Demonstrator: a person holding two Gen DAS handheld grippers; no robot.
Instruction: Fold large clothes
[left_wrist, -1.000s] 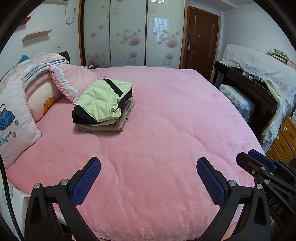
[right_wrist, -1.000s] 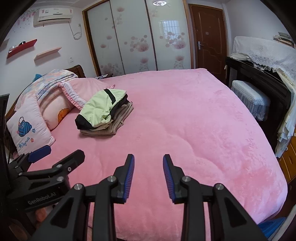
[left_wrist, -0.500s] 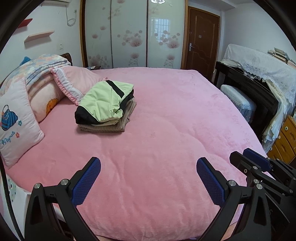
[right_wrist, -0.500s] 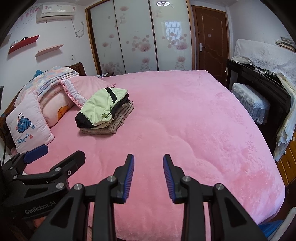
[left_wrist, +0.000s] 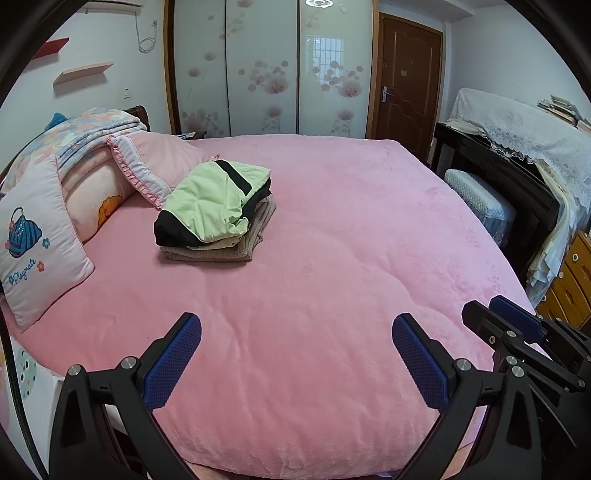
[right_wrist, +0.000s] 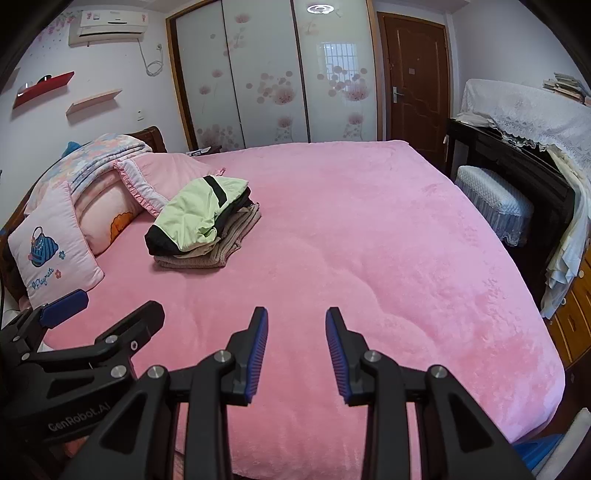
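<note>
A stack of folded clothes (left_wrist: 218, 210) lies on the pink bed (left_wrist: 332, 266), left of middle: a light green and black garment on top of a beige knit. It also shows in the right wrist view (right_wrist: 203, 225). My left gripper (left_wrist: 295, 354) is wide open and empty, held above the near part of the bed. My right gripper (right_wrist: 295, 347) is partly open and empty, held beside it over the bed's near edge. Each gripper shows at the edge of the other's view. Both are far from the stack.
Pillows (left_wrist: 37, 243) and a folded quilt (left_wrist: 85, 136) lie at the bed's left. A dark desk under lace cloth (left_wrist: 517, 147), a padded stool (left_wrist: 480, 206) and wooden drawers (left_wrist: 569, 280) stand to the right. Wardrobe doors (left_wrist: 266, 70) and a door (left_wrist: 406, 81) are behind.
Both grippers have drifted slightly back and up, so the bed and the stack sit a little lower in view. Jaw openings are unchanged.
</note>
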